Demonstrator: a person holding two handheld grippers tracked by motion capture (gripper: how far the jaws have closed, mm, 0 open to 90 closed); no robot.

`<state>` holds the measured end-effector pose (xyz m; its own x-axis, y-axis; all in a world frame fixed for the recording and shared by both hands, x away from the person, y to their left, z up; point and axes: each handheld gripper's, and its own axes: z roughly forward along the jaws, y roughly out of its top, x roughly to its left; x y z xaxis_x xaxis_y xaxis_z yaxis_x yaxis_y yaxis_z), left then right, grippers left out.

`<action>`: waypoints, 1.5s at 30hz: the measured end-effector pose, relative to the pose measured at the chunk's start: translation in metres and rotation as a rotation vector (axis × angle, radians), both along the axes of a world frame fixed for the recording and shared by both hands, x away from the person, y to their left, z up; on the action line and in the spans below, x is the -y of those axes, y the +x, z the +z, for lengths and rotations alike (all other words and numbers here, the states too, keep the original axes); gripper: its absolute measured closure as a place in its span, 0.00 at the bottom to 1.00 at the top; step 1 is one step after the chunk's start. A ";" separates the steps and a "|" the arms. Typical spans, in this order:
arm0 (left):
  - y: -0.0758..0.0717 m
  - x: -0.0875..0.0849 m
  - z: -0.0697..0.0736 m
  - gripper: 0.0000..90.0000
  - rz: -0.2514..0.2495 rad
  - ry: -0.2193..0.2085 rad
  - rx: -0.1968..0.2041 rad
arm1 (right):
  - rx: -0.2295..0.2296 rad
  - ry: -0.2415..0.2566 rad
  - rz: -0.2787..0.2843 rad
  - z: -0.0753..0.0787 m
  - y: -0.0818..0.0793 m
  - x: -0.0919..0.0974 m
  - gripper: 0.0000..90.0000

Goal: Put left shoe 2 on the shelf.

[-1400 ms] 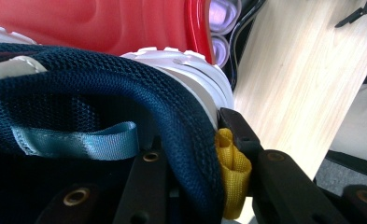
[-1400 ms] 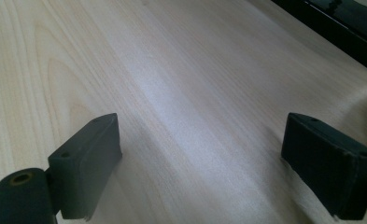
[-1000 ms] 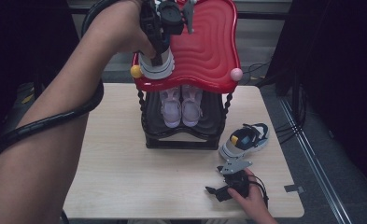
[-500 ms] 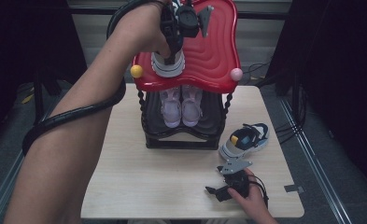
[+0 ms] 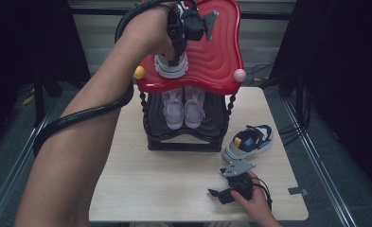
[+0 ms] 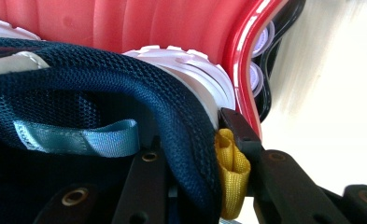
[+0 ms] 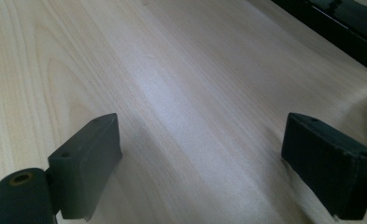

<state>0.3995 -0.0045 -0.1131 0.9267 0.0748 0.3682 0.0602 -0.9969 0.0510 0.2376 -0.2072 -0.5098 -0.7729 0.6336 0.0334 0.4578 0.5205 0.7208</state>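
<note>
Navy-collared sneaker (image 5: 171, 65) sits at the upper centre on the red top shelf (image 5: 217, 56), its heel collar clamped by the left hand-held gripper (image 5: 176, 45), while the right hand-held gripper (image 5: 221, 193) rests wide open on the bench (image 5: 155, 179) at lower right.

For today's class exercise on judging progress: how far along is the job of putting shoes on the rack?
Done: a pink pair sits on the lower shelf. In hand: the left hand-held gripper clamps a navy shoe's heel collar on the red top shelf. Left: its mate lies on the table; the right hand-held gripper rests open.
</note>
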 end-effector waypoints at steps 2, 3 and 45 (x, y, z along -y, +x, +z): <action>0.000 0.001 0.000 0.80 -0.004 -0.005 0.000 | 0.001 0.000 0.001 0.000 0.000 0.000 0.12; 0.000 0.001 0.000 0.80 -0.002 -0.008 0.000 | 0.001 0.000 0.001 0.000 0.000 0.000 0.12; 0.000 0.002 -0.001 0.79 -0.013 -0.022 0.038 | 0.001 0.000 0.001 0.000 0.000 0.000 0.12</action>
